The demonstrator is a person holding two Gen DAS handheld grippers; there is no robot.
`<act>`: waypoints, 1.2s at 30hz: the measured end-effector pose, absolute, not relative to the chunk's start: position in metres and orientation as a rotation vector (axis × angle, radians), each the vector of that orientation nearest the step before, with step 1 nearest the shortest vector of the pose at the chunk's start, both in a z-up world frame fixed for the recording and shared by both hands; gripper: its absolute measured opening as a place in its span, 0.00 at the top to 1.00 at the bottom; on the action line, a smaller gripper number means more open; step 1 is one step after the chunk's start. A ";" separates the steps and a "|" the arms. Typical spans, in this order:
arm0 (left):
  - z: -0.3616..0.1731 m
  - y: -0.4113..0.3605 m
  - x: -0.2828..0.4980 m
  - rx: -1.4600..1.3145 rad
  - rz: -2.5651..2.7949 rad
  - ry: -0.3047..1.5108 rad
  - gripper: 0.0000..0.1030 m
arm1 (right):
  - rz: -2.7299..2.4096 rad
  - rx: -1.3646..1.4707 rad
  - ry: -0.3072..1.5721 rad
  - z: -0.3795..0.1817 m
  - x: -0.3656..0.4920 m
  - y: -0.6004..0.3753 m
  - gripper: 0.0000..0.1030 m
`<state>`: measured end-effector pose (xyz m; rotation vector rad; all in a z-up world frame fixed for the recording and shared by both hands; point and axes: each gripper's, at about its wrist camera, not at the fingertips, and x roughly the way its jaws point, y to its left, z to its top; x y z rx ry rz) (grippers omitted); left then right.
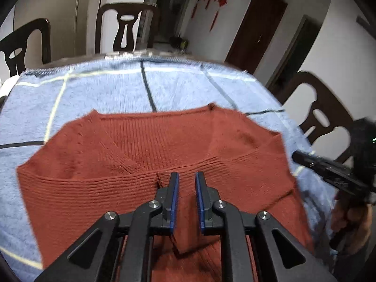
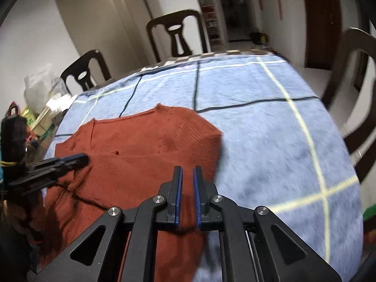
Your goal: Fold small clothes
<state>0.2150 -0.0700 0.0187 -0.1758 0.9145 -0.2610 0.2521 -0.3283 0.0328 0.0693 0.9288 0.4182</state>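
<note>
A rust-red knitted sweater [image 1: 164,141] lies flat on the blue checked blanket [image 1: 105,89], with its sides turned in over the middle. My left gripper [image 1: 187,176] hovers low over the sweater's near part. It is open by a narrow gap, and I see only the sweater below between the blue pads. In the right wrist view my right gripper [image 2: 187,171] stands over the sweater's [image 2: 152,141] right edge. Its jaws are shut to a thin slit, with no fabric visibly clamped. The left gripper [image 2: 82,158] shows there at the left, over the sweater.
Dark wooden chairs [image 1: 127,23] [image 2: 352,94] stand around the table at the back, left and right. Plastic bags and clutter [image 2: 40,89] sit beyond the blanket's [image 2: 270,141] left edge. A hand [image 1: 352,223] holds the right gripper [image 1: 297,156] at the sweater's right.
</note>
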 end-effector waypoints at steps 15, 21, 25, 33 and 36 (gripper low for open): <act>0.011 -0.066 0.180 -0.110 -0.279 0.919 0.85 | 0.467 -0.007 0.939 0.019 0.214 -0.330 0.87; 0.016 -0.056 0.167 -0.110 -0.242 0.889 0.84 | 0.455 -0.040 0.905 0.034 0.197 -0.332 0.85; 0.019 -0.027 0.152 -0.113 -0.143 0.854 0.84 | 0.460 -0.058 0.947 0.018 0.205 -0.329 0.84; 0.015 0.010 0.127 -0.160 -0.049 0.849 0.84 | 0.466 -0.068 0.912 0.035 0.184 -0.329 0.66; 0.019 0.016 0.115 -0.159 -0.035 0.830 0.84 | 0.484 -0.051 0.914 0.038 0.172 -0.330 0.63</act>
